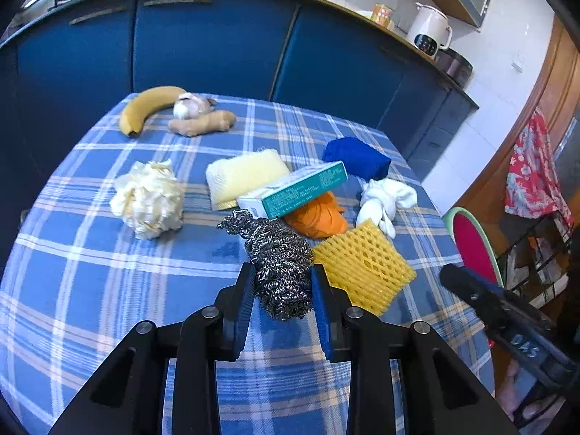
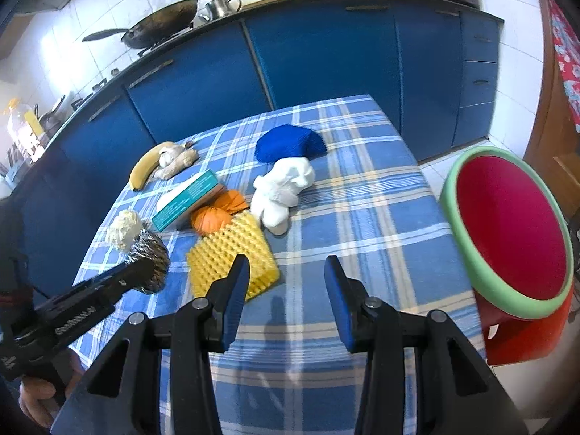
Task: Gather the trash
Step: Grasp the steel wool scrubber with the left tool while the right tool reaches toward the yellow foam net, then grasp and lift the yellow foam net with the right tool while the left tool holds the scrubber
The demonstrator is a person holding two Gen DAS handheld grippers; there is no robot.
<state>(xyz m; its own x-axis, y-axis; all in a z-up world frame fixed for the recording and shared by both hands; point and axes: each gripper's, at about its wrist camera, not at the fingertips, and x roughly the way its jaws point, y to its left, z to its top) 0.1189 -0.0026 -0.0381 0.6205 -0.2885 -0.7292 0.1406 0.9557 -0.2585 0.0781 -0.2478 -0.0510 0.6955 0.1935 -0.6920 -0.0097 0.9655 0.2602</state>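
My left gripper is shut on a steel wool scourer, which also shows in the right wrist view. My right gripper is open and empty above the checked tablecloth, beside a yellow foam fruit net. On the cloth lie a crumpled white paper ball, a teal box resting on an orange ball of material, a white sock and a blue cloth bundle. A red bin with a green rim stands right of the table.
A banana, garlic and ginger lie at the table's far end. A pale yellow sponge cloth lies mid-table. Blue kitchen cabinets stand behind, with a wok and kettle on the counter.
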